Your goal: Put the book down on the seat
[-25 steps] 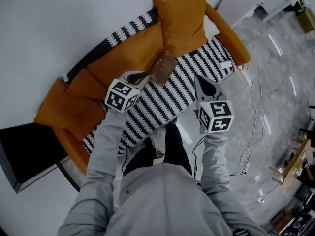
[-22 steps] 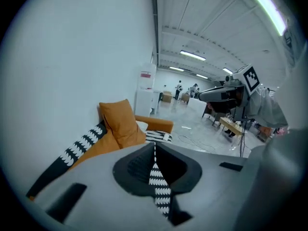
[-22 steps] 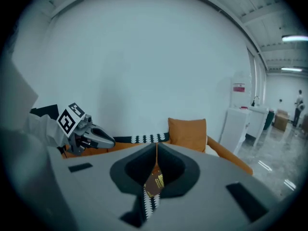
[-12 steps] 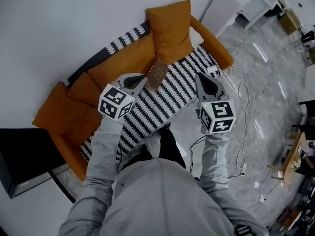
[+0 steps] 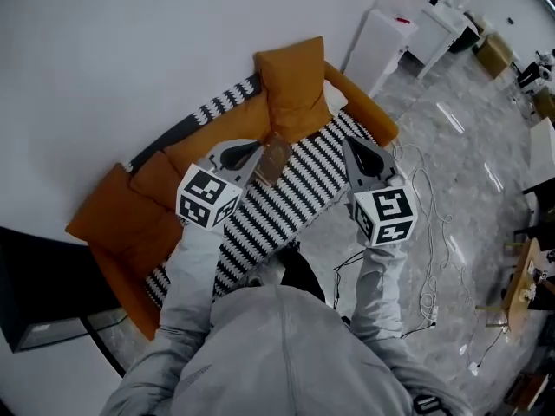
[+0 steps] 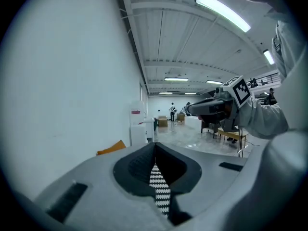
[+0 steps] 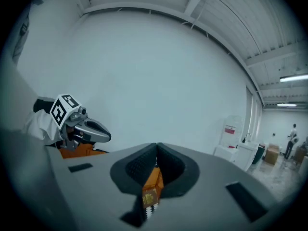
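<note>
Compared with a second ago, both grippers are seen raised higher above the sofa (image 5: 364, 115), while the book (image 5: 276, 158) is left unmoved on the striped seat (image 5: 286, 199), leaned against the orange back cushion (image 5: 217, 139). One book and two grippers are counted. The left gripper (image 5: 257, 148) and the right gripper (image 5: 349, 144) are closed tight, with nothing held.
</note>
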Tool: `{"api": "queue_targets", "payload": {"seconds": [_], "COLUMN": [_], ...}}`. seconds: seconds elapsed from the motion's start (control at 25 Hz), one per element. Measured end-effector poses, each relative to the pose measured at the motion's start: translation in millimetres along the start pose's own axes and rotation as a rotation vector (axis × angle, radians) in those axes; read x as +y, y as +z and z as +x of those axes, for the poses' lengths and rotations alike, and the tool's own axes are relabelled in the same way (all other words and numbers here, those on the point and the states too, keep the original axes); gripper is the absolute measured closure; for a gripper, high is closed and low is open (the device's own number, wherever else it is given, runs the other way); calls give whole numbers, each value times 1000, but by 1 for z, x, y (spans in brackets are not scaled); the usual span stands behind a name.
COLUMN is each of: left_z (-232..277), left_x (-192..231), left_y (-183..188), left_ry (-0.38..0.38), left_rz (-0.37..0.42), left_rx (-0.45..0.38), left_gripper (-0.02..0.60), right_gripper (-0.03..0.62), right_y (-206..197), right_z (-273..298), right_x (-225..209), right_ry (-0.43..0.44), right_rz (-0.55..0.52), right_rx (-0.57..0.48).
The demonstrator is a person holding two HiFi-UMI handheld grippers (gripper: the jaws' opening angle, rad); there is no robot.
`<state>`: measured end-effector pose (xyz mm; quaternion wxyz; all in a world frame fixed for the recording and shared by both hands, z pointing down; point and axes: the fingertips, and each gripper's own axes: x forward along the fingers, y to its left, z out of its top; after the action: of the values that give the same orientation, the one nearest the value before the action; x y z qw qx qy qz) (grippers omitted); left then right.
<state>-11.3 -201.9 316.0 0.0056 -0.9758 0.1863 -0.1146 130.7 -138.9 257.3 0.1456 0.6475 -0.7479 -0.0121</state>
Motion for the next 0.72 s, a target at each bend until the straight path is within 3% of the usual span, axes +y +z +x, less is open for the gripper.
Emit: {"api": "queue_targets", "payload": {"seconds": [0.32,0.72], "left_z": [-33,-73], "left_x": [-19,-42], "left_y": [56,81], "left_ry": [40,94], "left_rz": [169,270], "left_rx": [-63,-116], "left_gripper": [554,554], "right_gripper": [565,565], "right_y": [47,76], "right_z": [-39,-76], "right_x": [16,45], "right_ry": [-1,20], "right_rz": [-46,-90], "right_rx": [-95,-159]}}
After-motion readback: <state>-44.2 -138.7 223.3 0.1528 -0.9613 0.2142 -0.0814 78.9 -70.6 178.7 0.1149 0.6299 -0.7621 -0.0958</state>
